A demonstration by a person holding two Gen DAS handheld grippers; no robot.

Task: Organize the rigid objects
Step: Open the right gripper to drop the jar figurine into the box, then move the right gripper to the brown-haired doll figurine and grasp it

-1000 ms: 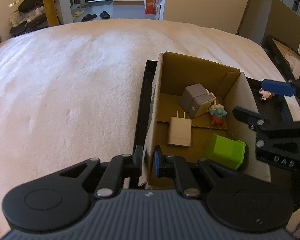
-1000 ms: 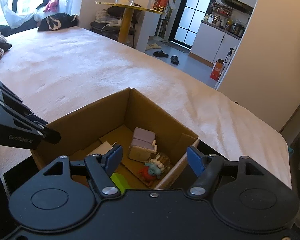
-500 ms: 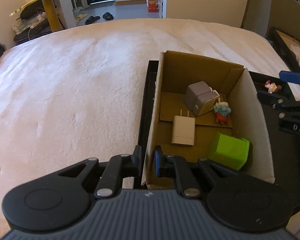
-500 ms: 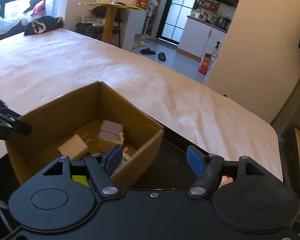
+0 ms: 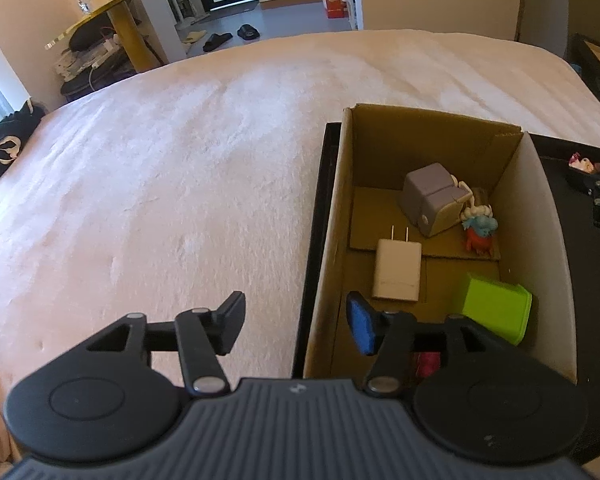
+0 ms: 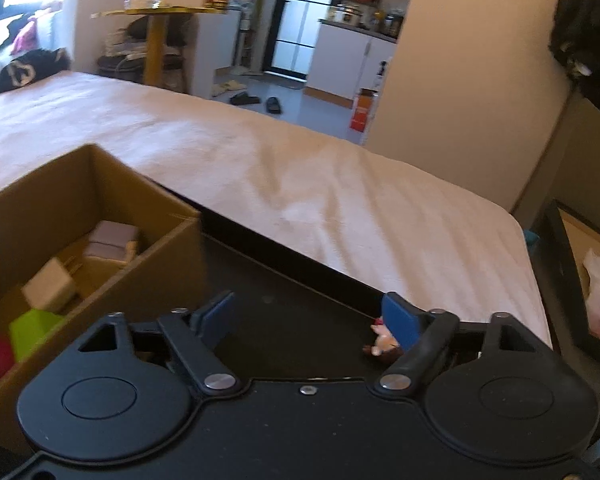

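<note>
An open cardboard box point(image 5: 428, 136) stands in a black tray point(image 5: 580, 280) on the bed. It holds a grey cube point(image 5: 432, 200), a white charger point(image 5: 398, 272), a green block point(image 5: 496, 312) and a blue-and-red figurine point(image 5: 478, 232). My left gripper point(image 5: 296, 324) straddles the box's left wall; its jaws are opening and the pads stand clear of the cardboard. My right gripper point(image 6: 308, 316) hovers over the tray point(image 6: 284, 300) to the right of the box point(image 6: 152, 280), its jaws also opening with nothing between them. A small pink figurine point(image 6: 382, 342) lies on the tray beside its right finger.
A cream blanket point(image 5: 180, 160) covers the bed around the tray. A black garment point(image 5: 4, 148) lies at the bed's far left. A yellow side table point(image 6: 156, 36) with a glass jar stands beyond the bed. A second black frame point(image 6: 568, 280) sits off the right edge.
My left gripper has let go of the box's wall and its jaws have spread. My right gripper has swung right, from above the box to over the tray, and opened wider.
</note>
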